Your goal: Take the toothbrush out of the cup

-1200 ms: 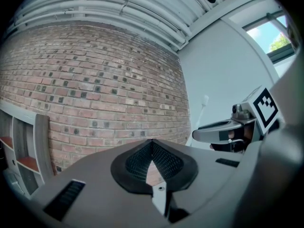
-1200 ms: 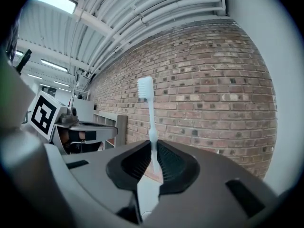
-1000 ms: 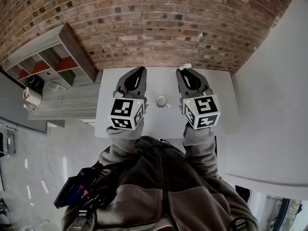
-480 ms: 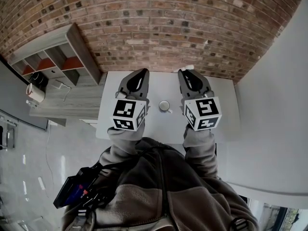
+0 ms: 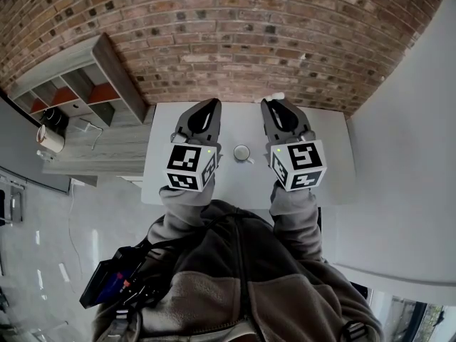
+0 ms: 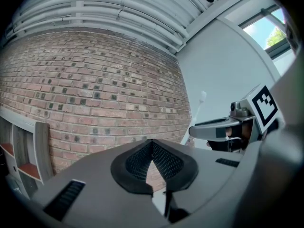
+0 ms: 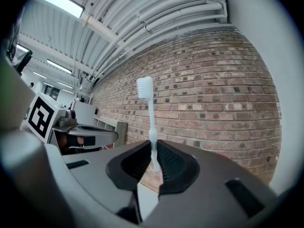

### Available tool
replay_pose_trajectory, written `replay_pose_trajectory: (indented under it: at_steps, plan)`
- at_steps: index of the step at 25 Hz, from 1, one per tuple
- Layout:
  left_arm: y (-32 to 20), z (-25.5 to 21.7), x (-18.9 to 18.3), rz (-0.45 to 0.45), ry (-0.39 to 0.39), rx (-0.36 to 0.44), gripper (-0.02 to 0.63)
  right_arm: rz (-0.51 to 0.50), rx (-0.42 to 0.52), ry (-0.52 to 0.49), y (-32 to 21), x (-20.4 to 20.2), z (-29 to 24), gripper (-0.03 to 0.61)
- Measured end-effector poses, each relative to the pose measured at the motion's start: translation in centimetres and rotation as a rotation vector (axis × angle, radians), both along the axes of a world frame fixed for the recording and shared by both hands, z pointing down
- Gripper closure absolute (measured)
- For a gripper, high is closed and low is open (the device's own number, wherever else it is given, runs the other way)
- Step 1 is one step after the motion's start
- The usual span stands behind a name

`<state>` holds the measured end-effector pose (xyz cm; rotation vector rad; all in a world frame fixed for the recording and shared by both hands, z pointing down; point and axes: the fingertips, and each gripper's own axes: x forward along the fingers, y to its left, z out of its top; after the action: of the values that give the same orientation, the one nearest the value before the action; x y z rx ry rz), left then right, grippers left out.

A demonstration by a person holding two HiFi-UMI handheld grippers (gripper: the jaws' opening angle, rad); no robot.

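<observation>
A white toothbrush [image 7: 150,122] stands upright with its handle pinched in my right gripper [image 7: 154,148], bristle head on top. From the head view its head [image 5: 276,97] pokes out past my right gripper [image 5: 274,107]. The small white cup [image 5: 241,152] sits on the white table [image 5: 335,159] between both grippers, apart from them. My left gripper [image 5: 211,105] is held level over the table's left half, jaws shut with nothing in them. In the left gripper view my left gripper [image 6: 152,148] points at the brick wall, and the toothbrush [image 6: 196,114] shows by the right gripper.
A brick wall [image 5: 235,41] runs behind the table. A grey shelf unit [image 5: 78,84] with orange compartments stands to the left. A white kettle-like object [image 5: 48,140] sits on the counter far left. A pale wall [image 5: 406,141] closes the right side.
Both grippers stay nearly in place over the table; the camera view shifted slightly. The toothbrush remains held in the right gripper, clear of the cup.
</observation>
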<state>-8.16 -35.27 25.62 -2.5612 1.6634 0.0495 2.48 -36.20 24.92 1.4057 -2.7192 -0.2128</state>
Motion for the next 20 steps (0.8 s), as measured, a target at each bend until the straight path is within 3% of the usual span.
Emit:
replay_pose_trajectory:
  at_steps: [20]
  plan:
    - [0.39,0.63,0.19,0.01,0.008,-0.021,0.609,0.024,0.004,-0.007,0.59,0.55,0.21,0.535]
